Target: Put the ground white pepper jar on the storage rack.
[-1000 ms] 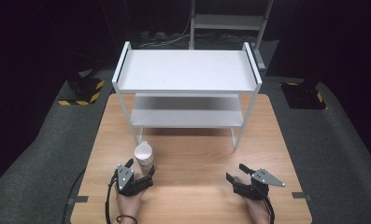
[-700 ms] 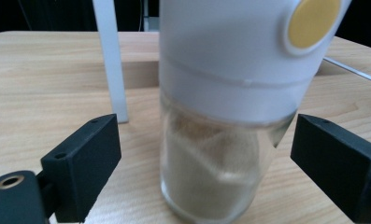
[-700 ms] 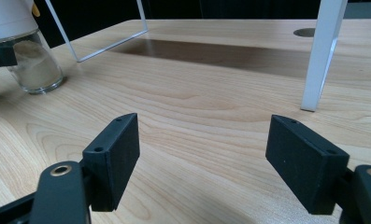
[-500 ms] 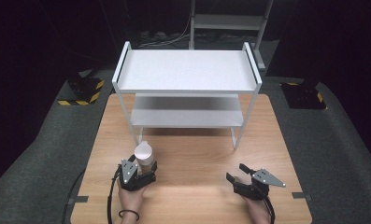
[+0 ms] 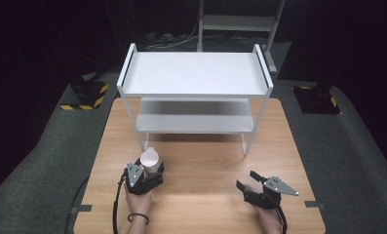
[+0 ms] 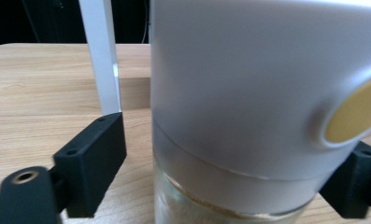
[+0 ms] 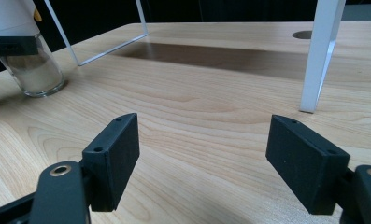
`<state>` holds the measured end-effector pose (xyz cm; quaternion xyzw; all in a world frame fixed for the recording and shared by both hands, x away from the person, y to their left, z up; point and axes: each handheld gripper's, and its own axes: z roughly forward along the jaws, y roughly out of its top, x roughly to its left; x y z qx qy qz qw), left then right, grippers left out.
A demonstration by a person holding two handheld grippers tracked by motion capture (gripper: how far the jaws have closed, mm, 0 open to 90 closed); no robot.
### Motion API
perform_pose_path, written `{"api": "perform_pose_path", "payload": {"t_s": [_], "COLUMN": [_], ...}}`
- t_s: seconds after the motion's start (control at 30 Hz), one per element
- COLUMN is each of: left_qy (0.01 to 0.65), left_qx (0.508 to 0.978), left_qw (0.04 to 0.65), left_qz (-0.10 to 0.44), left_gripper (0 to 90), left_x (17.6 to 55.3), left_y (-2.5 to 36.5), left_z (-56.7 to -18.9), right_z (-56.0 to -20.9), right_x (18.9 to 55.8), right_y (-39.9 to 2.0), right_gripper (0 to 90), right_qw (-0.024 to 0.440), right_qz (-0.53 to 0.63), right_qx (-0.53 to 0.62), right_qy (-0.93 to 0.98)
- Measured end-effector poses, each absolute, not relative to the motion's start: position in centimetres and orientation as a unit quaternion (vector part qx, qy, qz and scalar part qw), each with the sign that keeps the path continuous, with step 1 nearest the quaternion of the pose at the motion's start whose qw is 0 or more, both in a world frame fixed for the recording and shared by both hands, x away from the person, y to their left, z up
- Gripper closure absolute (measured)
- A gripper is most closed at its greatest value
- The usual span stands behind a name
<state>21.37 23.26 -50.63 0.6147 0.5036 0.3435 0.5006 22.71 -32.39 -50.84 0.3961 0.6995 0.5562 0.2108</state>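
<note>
A glass jar (image 5: pixel 150 161) with a tall white cap stands upright on the wooden table (image 5: pixel 205 161), near the front left. In the left gripper view the jar (image 6: pixel 248 93) looms close, with a yellow round spot on its cap and pale grains in the glass. My left gripper (image 5: pixel 148 170) has its jaws on either side of the jar. They have just been closing, and a gap still shows between the left pad (image 6: pixel 96 163) and the glass. My right gripper (image 5: pixel 247 179) rests open at the front right, nothing between its pads (image 7: pixel 115 154).
A white two-tier metal rack (image 5: pixel 196 73) stands at the back of the table; one leg (image 6: pixel 101 56) rises just behind the jar, another (image 7: pixel 321 56) ahead of my right gripper. Grey padding surrounds the table. Bare wood lies between the two grippers.
My left gripper has moved forward to the jar, so the jar now stands between its jaws, and the jaws have narrowed. The right gripper has stayed put.
</note>
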Motion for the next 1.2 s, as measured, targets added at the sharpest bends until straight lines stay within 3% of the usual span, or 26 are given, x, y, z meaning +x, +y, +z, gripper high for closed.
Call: {"api": "perform_pose_path", "payload": {"t_s": [0.07, 0.13, 0.73, 1.2], "left_qy": [0.488, 0.481, 0.458, 0.441], "left_qx": [0.622, 0.624, 0.631, 0.637], "left_qw": [0.504, 0.504, 0.525, 0.532], "left_qz": [0.348, 0.353, 0.342, 0.343], "left_gripper": [27.5, 29.6, 30.8, 30.8], "left_x": [21.3, 21.2, 20.4, 20.1], "left_y": [23.3, 23.2, 23.9, 23.8], "left_z": [-50.8, -50.9, -50.5, -44.7], "right_z": [-50.9, -50.9, -50.9, -51.1], "right_x": [22.7, 22.7, 22.7, 22.6], "right_y": [-32.4, -32.4, -32.4, -32.6], "right_gripper": [25.7, 25.7, 25.8, 25.8], "right_qw": [0.211, 0.211, 0.211, 0.209], "right_qz": [0.557, 0.557, 0.559, 0.565], "right_qx": [0.396, 0.396, 0.398, 0.399], "right_qy": [0.699, 0.699, 0.697, 0.691]}}
